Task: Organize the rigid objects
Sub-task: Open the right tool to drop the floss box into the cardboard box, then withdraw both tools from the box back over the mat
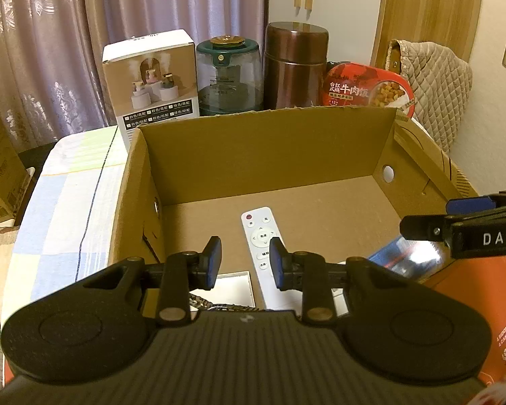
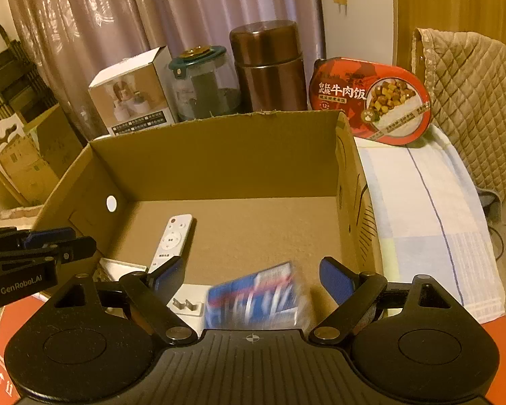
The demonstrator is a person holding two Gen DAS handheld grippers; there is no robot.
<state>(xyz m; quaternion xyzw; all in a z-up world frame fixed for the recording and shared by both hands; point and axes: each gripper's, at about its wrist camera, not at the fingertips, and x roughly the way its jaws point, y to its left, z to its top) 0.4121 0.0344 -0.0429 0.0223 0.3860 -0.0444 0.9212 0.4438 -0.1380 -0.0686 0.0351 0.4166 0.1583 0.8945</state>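
Observation:
An open cardboard box holds a white remote, a white flat box, a white plug adapter and a blue packet that looks blurred. My left gripper is open and empty over the box's near edge, its fingers either side of the remote's lower end. My right gripper is open wide, with the blue packet lying between and below its fingers, apart from them. The right gripper also shows at the right of the left wrist view.
Behind the box stand a white humidifier carton, a green-lidded glass jar, a brown metal canister and a red beef-rice meal tub. A checked cloth covers the table. An orange carton lies near me. A quilted cover stands right.

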